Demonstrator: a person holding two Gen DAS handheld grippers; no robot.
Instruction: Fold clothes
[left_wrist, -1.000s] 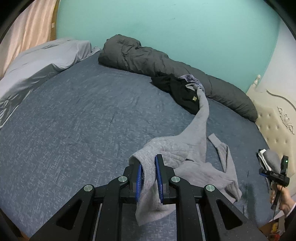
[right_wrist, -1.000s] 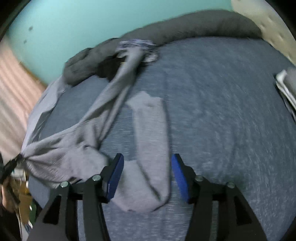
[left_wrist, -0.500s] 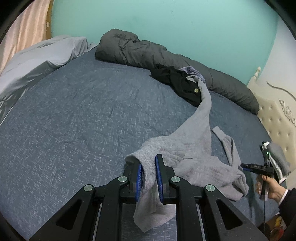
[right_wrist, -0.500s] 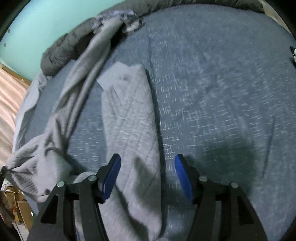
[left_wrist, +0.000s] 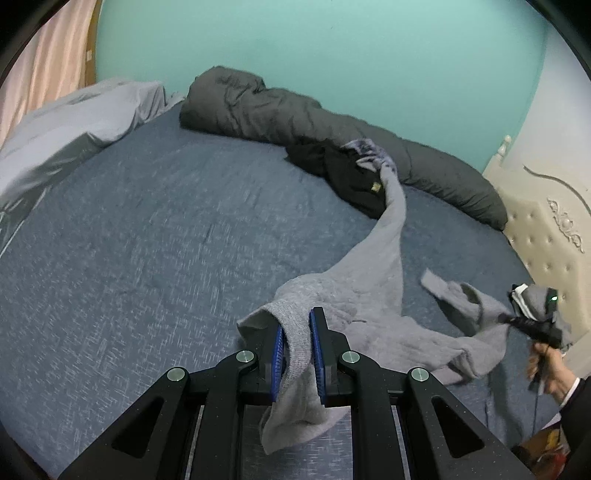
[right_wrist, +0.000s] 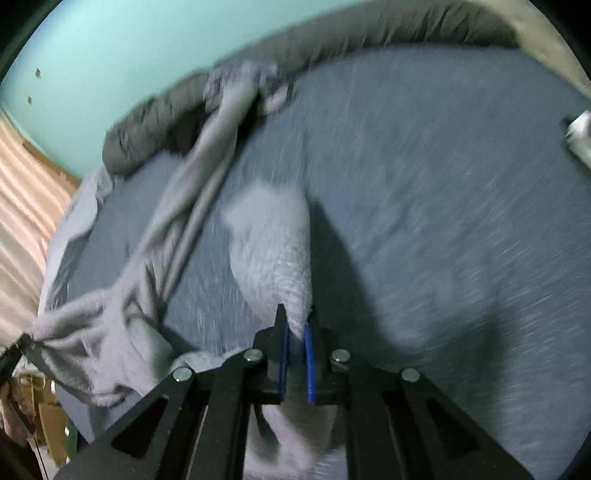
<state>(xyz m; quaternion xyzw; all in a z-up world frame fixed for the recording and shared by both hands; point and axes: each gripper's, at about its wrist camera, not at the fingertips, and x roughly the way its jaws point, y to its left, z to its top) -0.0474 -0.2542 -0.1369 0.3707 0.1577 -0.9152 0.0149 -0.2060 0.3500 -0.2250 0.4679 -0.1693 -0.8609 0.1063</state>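
Note:
A grey knit sweater lies spread over the blue-grey bed. One sleeve stretches back to a clothes pile. My left gripper is shut on a bunched edge of the sweater, and loose fabric hangs below its pads. In the right wrist view my right gripper is shut on another part of the sweater, which runs forward from the blue pads. From the left wrist view, the right gripper shows at the far right, held by a hand.
A black garment and a patterned piece lie at the back against a rolled dark grey duvet. A light grey pillow sits at the left. A cream tufted headboard stands at the right, and folded clothes lie near it.
My right gripper, open over the sweater's sleeve before, has closed on the fabric. The left gripper keeps its hold, and the sweater has shifted slightly.

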